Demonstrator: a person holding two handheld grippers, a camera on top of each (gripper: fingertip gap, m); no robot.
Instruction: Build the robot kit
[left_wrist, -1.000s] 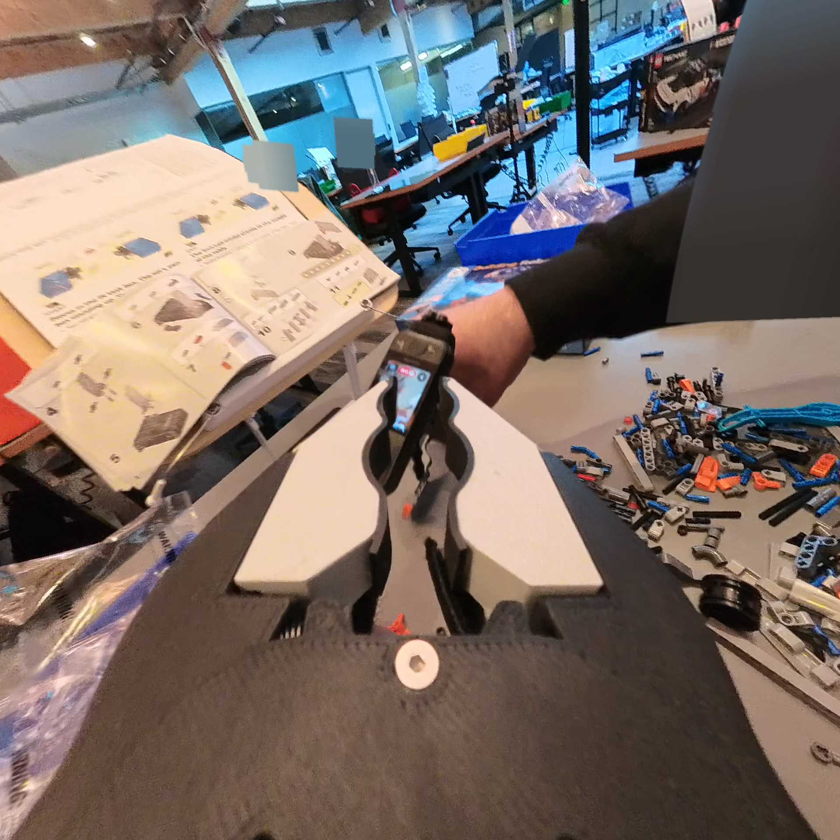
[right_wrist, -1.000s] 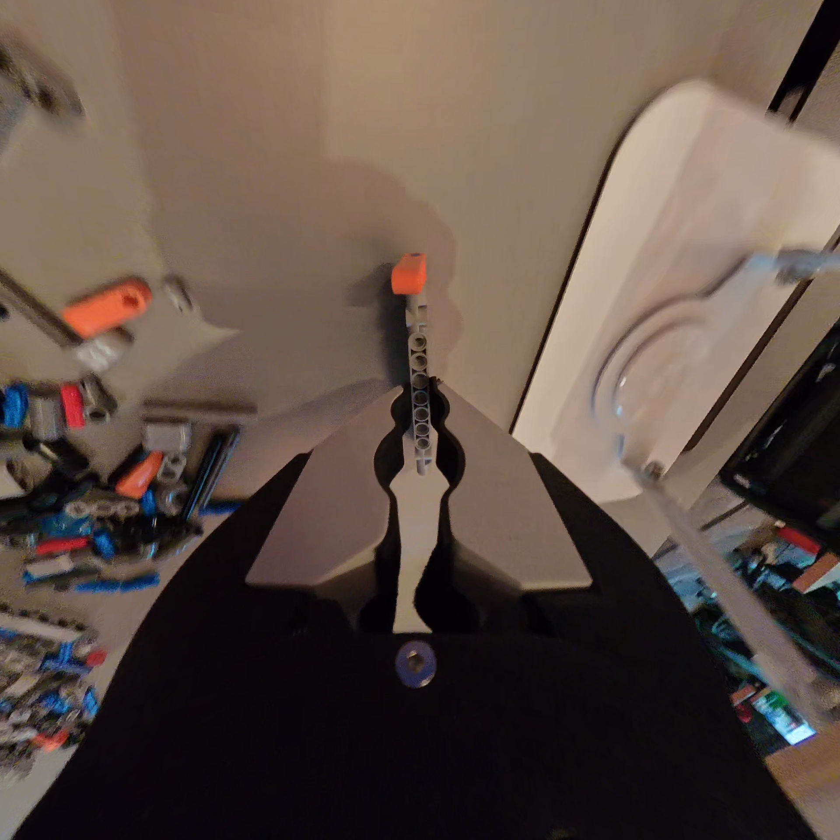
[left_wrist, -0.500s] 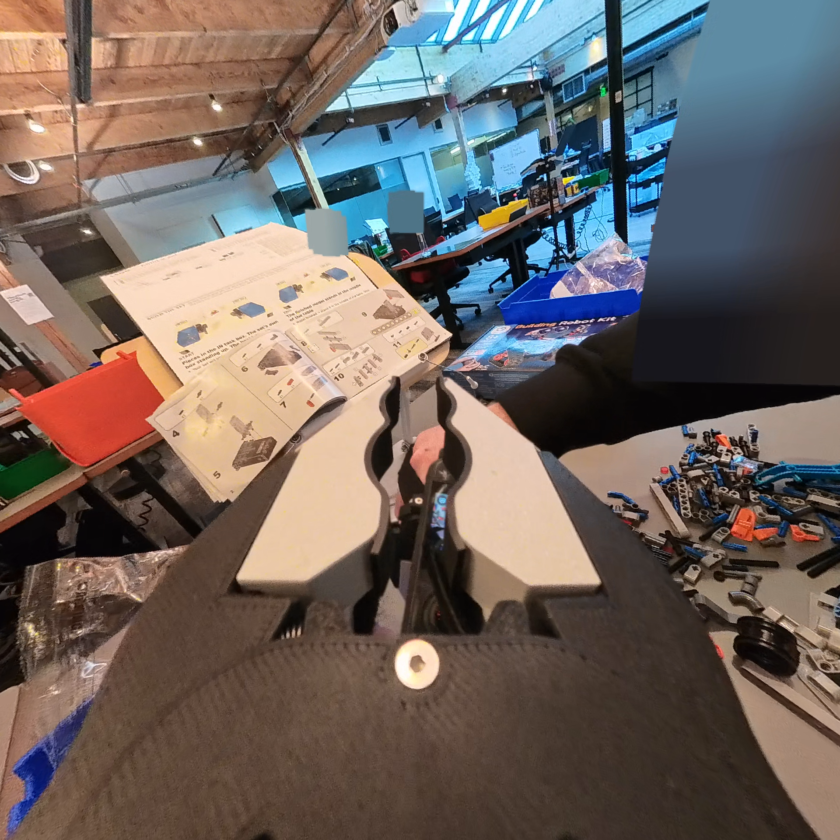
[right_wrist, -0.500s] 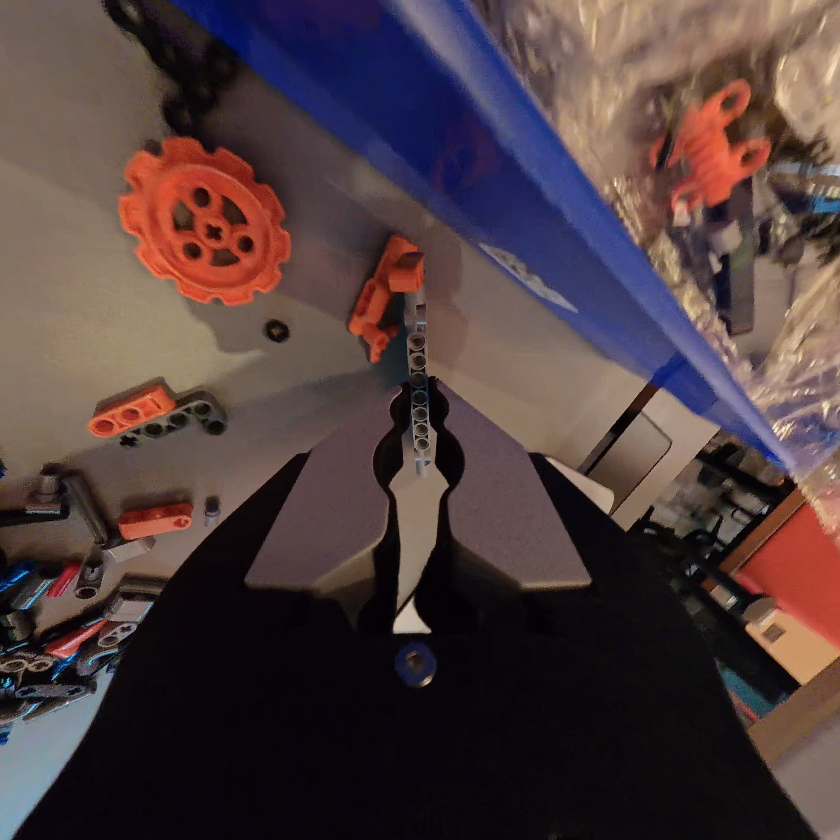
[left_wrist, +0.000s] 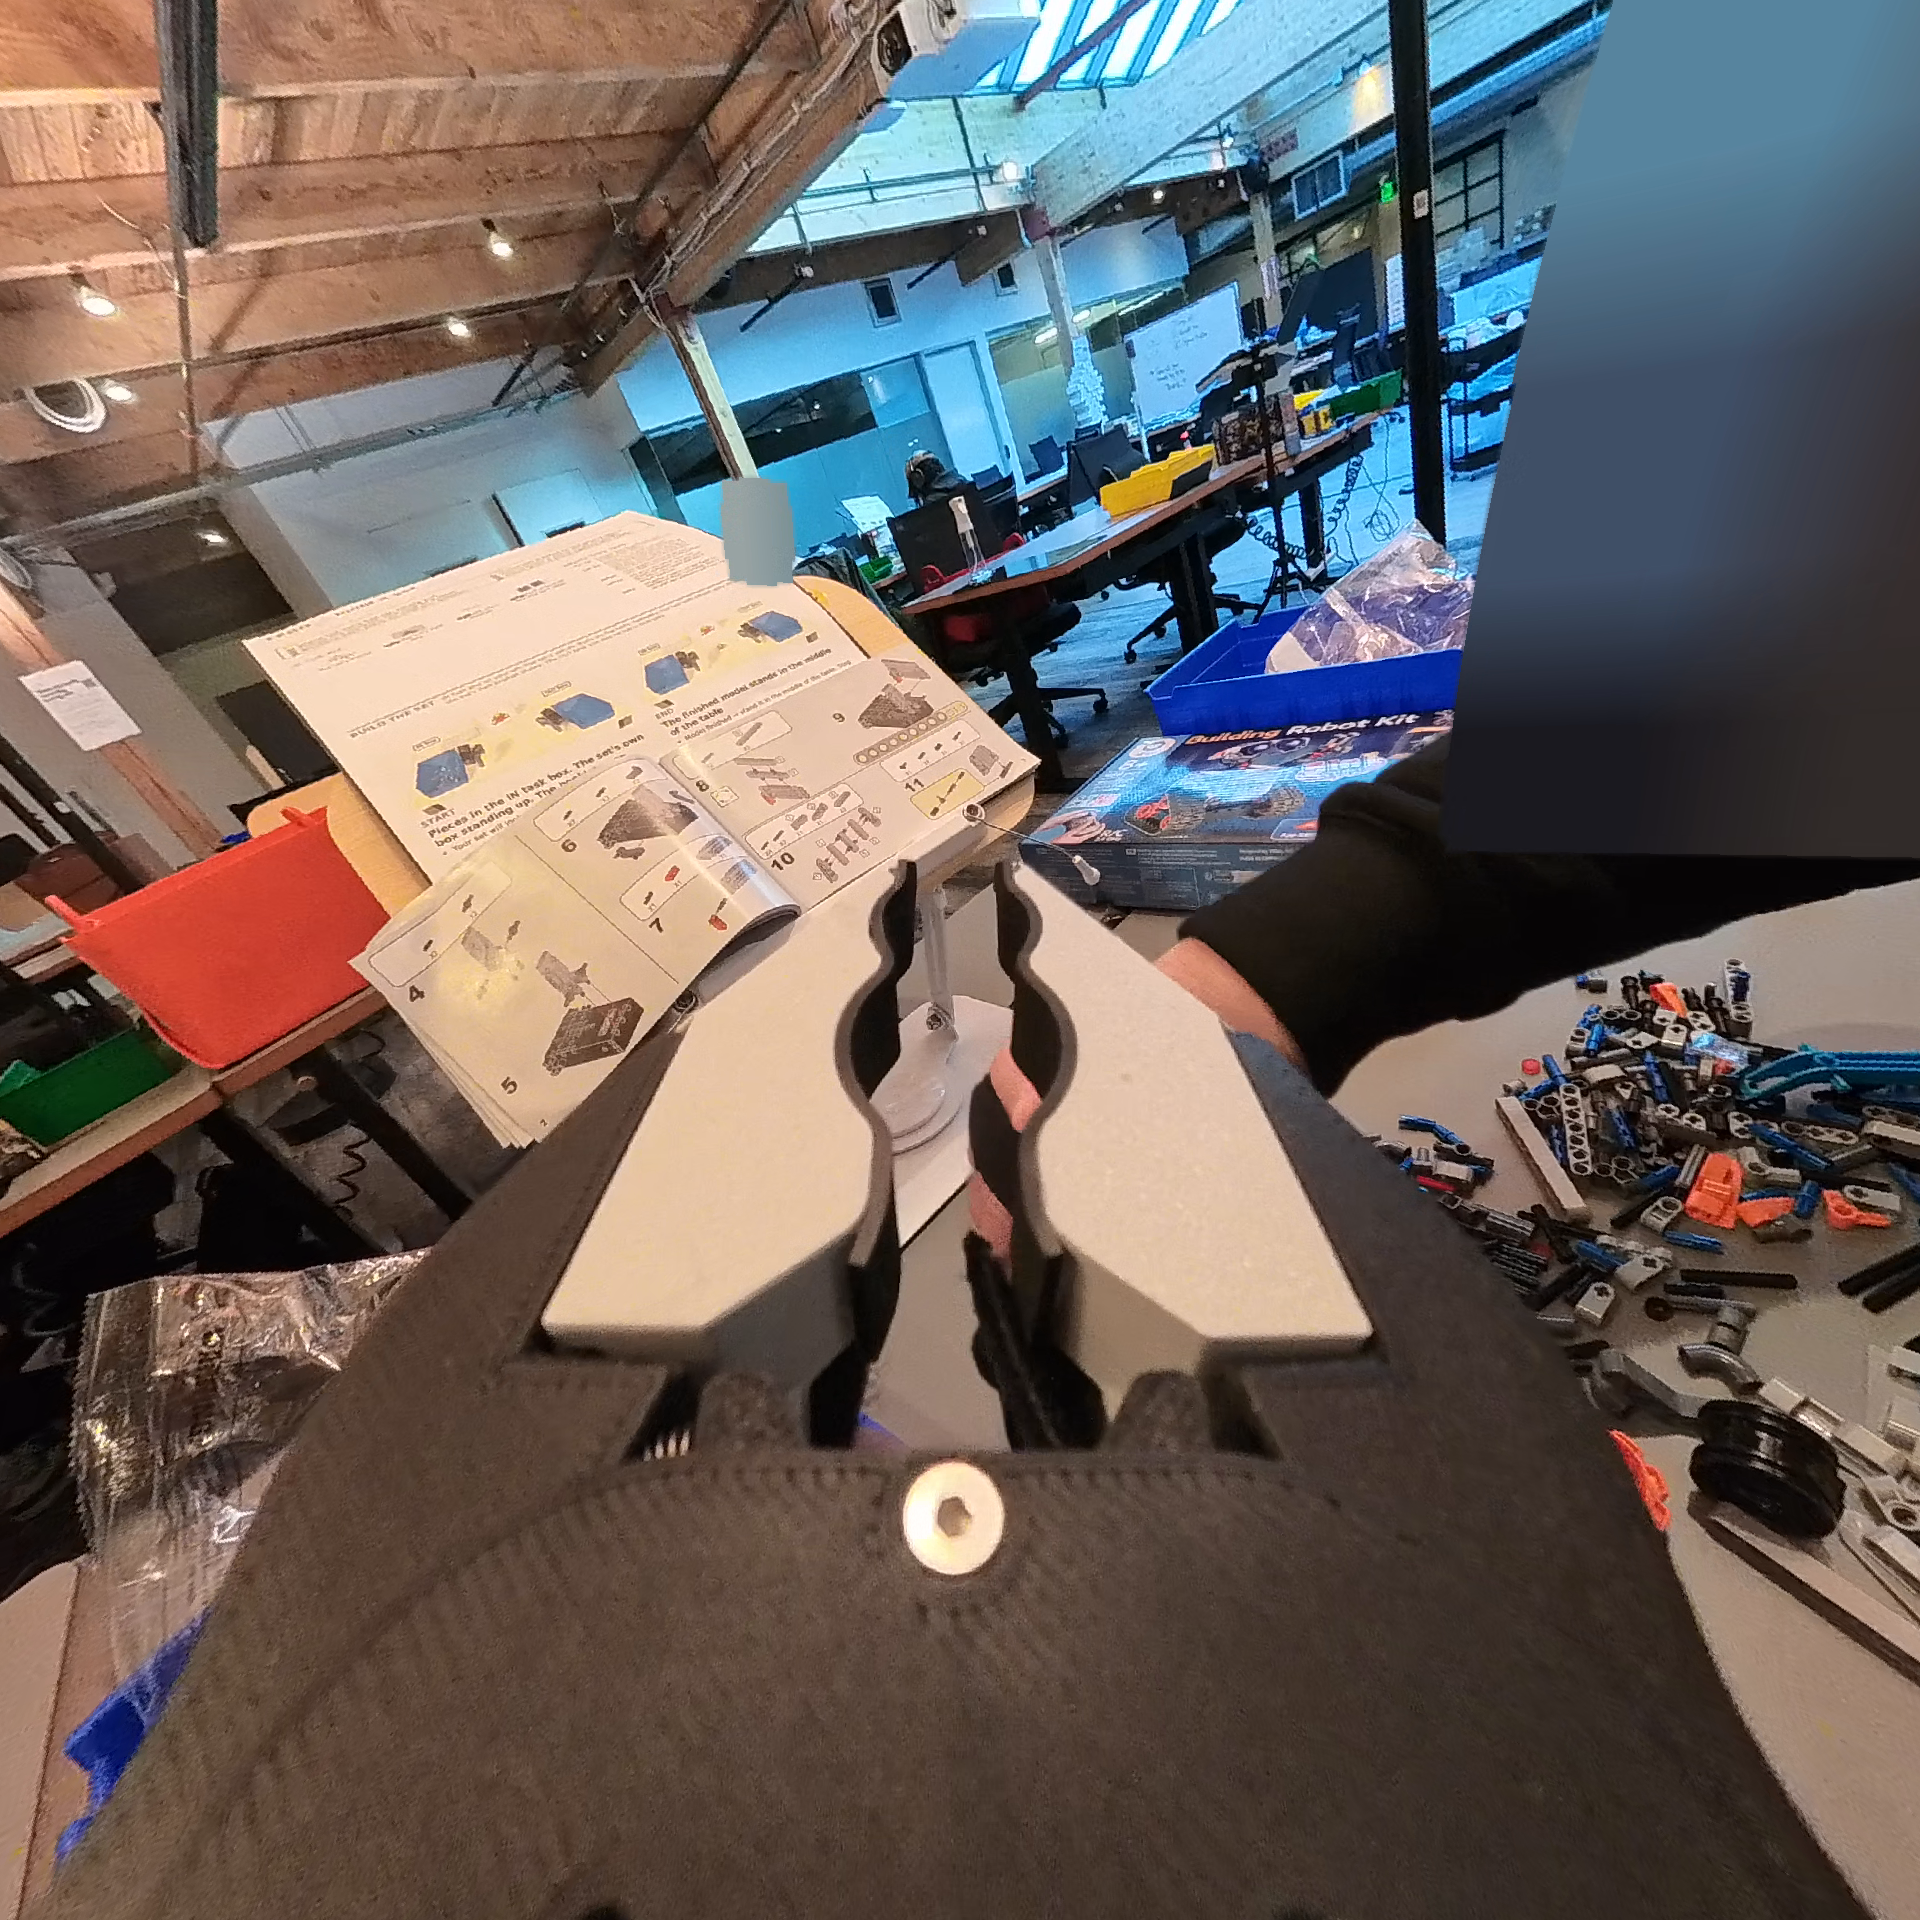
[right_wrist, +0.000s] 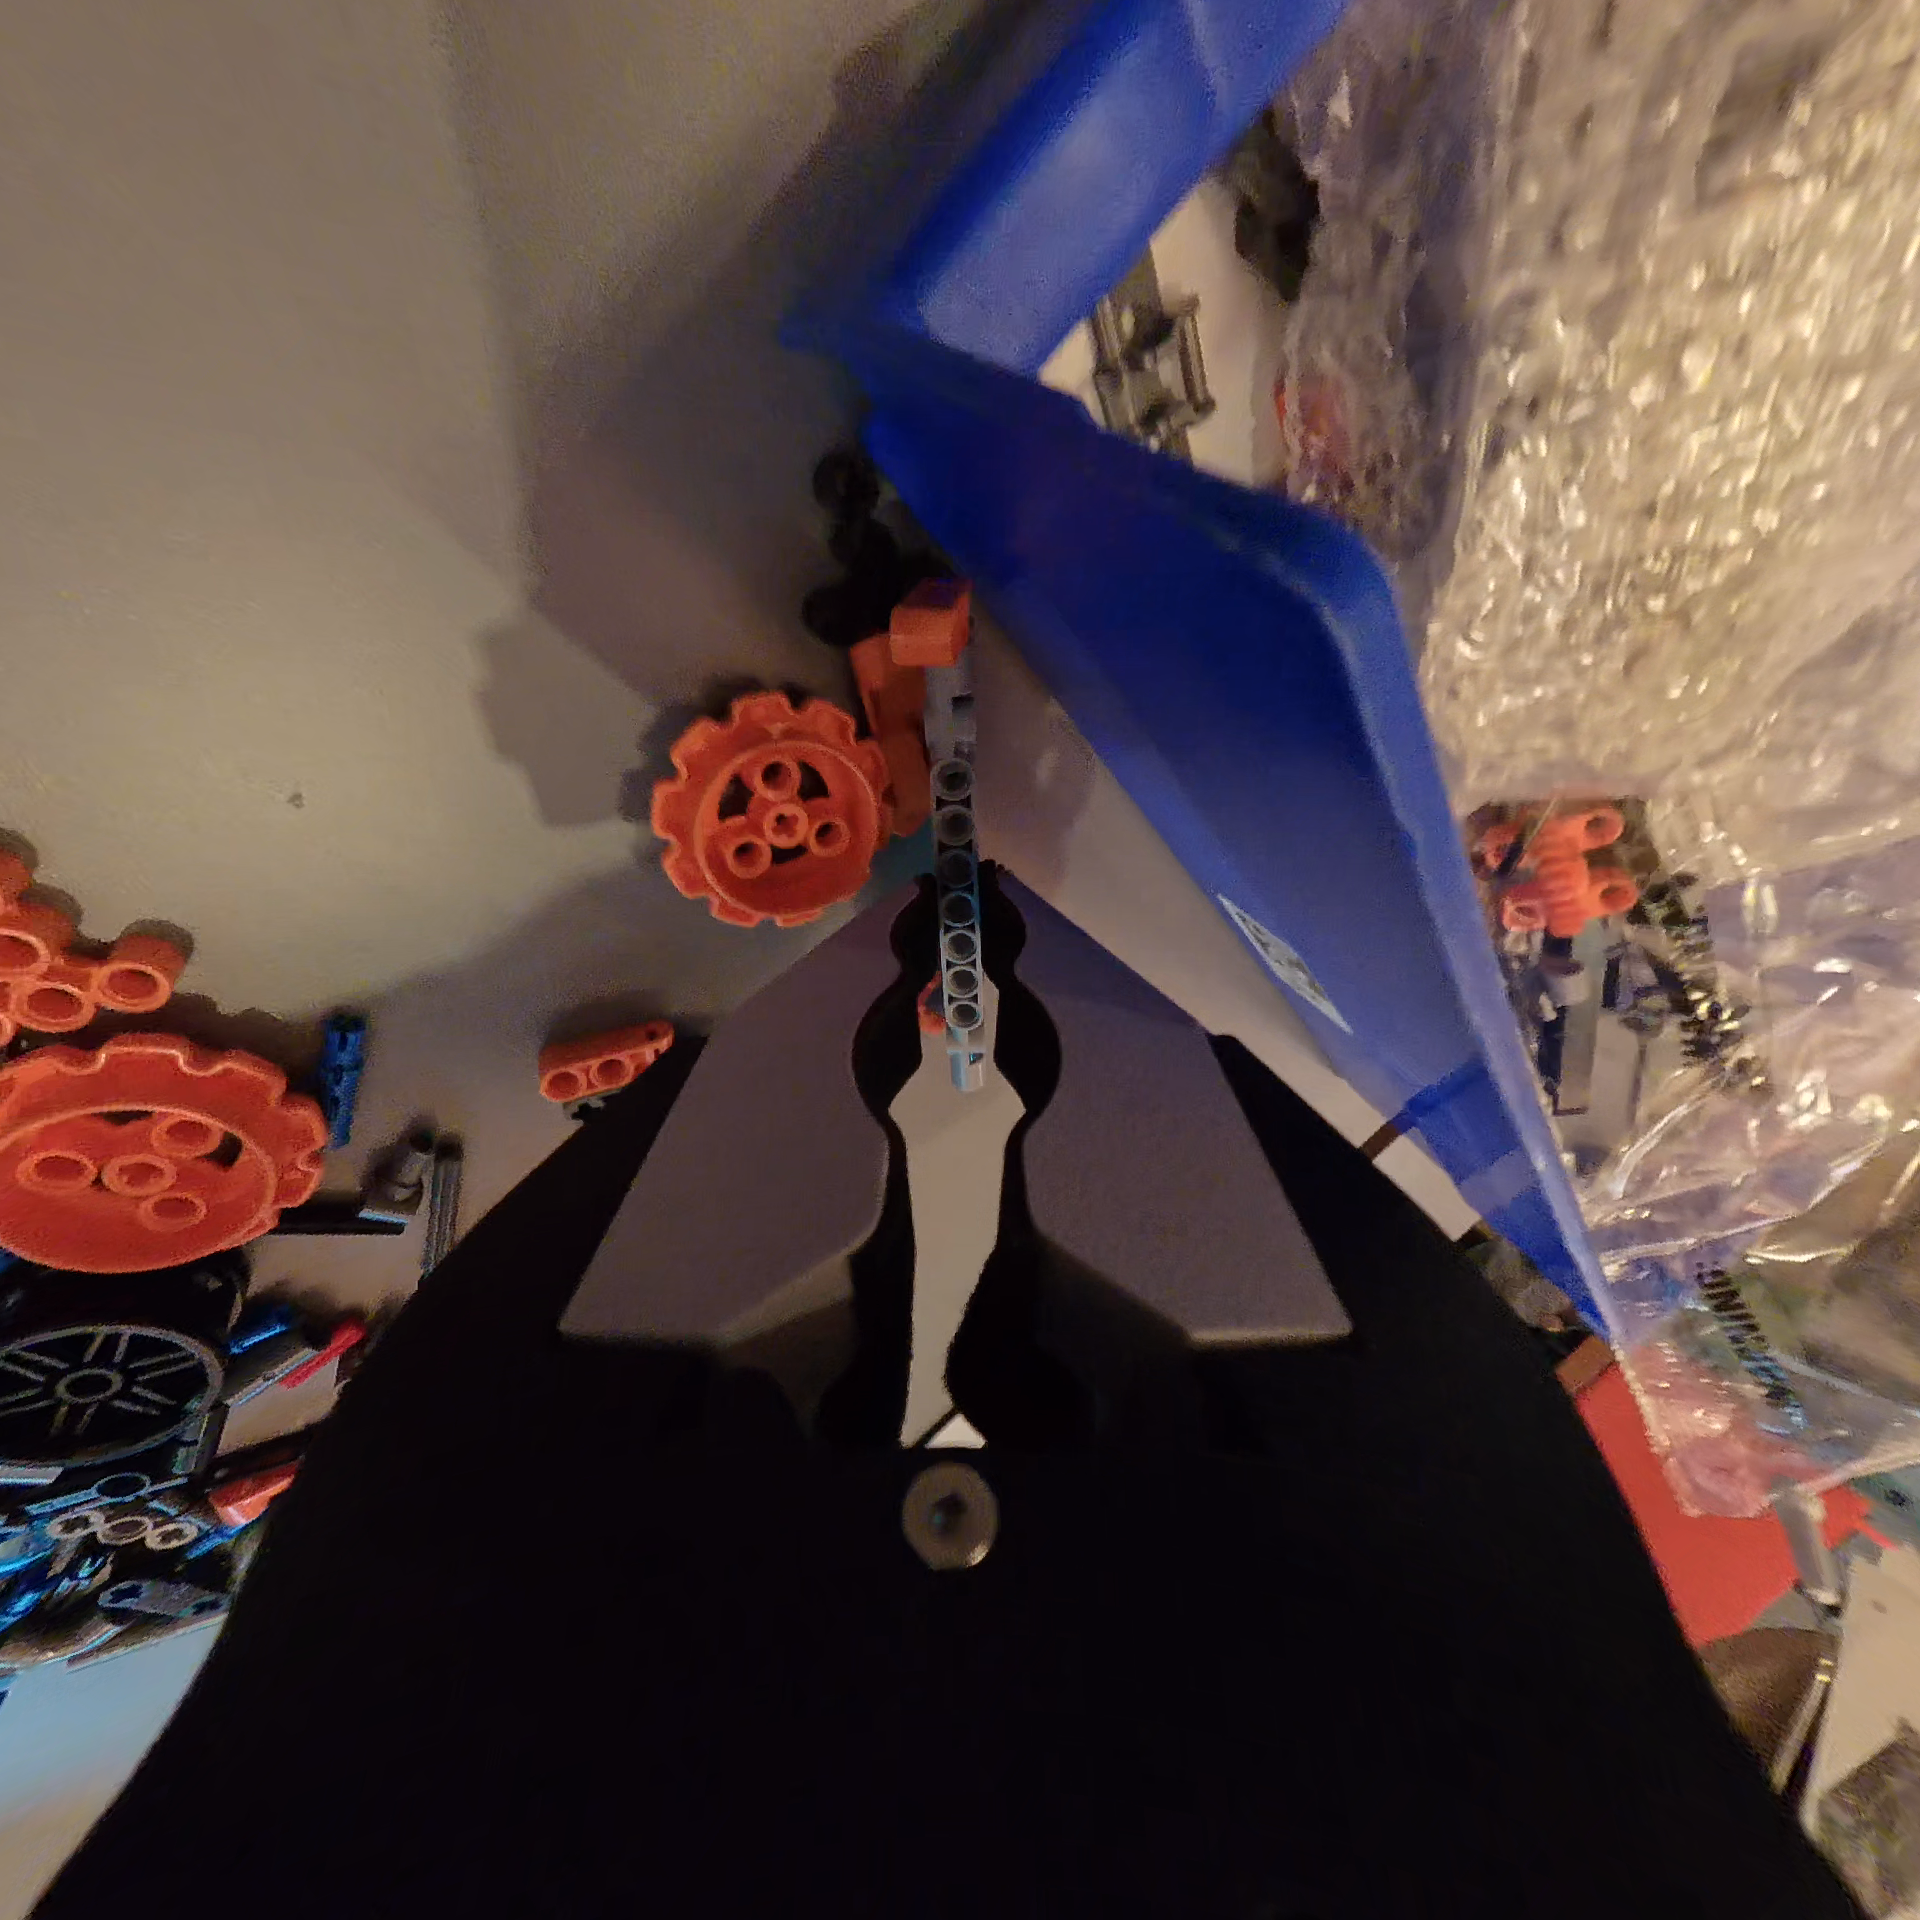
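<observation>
My right gripper (right_wrist: 956, 904) is shut on a thin grey holed beam (right_wrist: 958, 935) that sticks out forward, with an orange connector (right_wrist: 928, 634) on its far end. That end is close against the wall of a blue bin (right_wrist: 1143, 582), beside an orange gear (right_wrist: 774, 810). My left gripper (left_wrist: 951, 883) is held above the grey table with its jaws a little apart and nothing between them. Through the gap I see a person's hand (left_wrist: 997, 1112) and the white base of a stand (left_wrist: 920, 1091).
An open instruction booklet (left_wrist: 623, 831) rests on the stand. Loose building pieces (left_wrist: 1714, 1122) and a black wheel (left_wrist: 1766, 1475) lie at right. Plastic bags (right_wrist: 1662, 416) fill the blue bin. A larger orange gear (right_wrist: 135, 1153) lies at left. A red bin (left_wrist: 229, 945) stands far left. Some 25 cm of space lies between my two pairs of fingers. The larger orange gear (right_wrist: 135, 1153) is about 12 cm from my right fingertips and 25 cm from my left.
My right gripper carried the beam from the bare table to the blue bin, then along its wall to the corner by the orange gear. My left gripper tilted upward; the hand now shows lower.
</observation>
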